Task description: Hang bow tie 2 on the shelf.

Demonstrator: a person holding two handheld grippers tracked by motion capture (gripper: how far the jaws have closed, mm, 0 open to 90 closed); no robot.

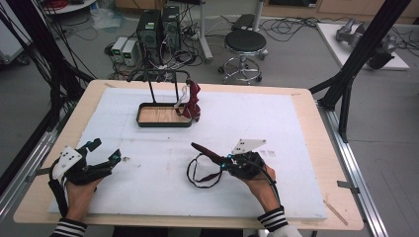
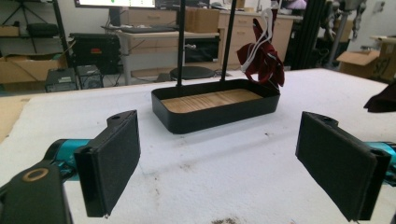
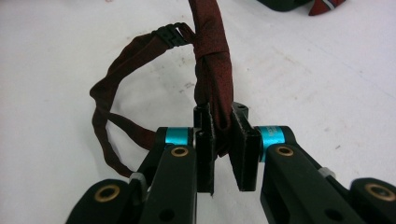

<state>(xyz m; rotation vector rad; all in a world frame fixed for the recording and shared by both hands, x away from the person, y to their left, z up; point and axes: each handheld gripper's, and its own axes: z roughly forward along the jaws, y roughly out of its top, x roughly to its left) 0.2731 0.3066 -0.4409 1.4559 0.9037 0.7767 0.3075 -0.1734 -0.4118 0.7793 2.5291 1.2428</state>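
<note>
The worktop was a pale wooden board, largely covered by one white sheet. Beyond its far edge, on the floor, stood one round black stool at about 12 o'clock and two dark computer towers at about 11 o'clock, among loose cables.

One black tray with a wooden floor sat on the sheet toward 12 o'clock, with two thin black uprights rising from its far side. One dark red cloth with a white cord hung at the tray's 3 o'clock end, draped over its corner.

Two grippers were present. The left gripper rested at about 8 o'clock, held by a hand in a striped cuff; its fingers stood wide apart with nothing between them, and open sheet lay between them and the tray.

The right gripper lay at about 5 o'clock. Its fingers were closed on the thick knotted end of one dark red necktie. The tie's neck strap looped on the sheet to the gripper's 9 o'clock side, fastened by one small black clasp. The tie lay well apart from the tray.
</note>
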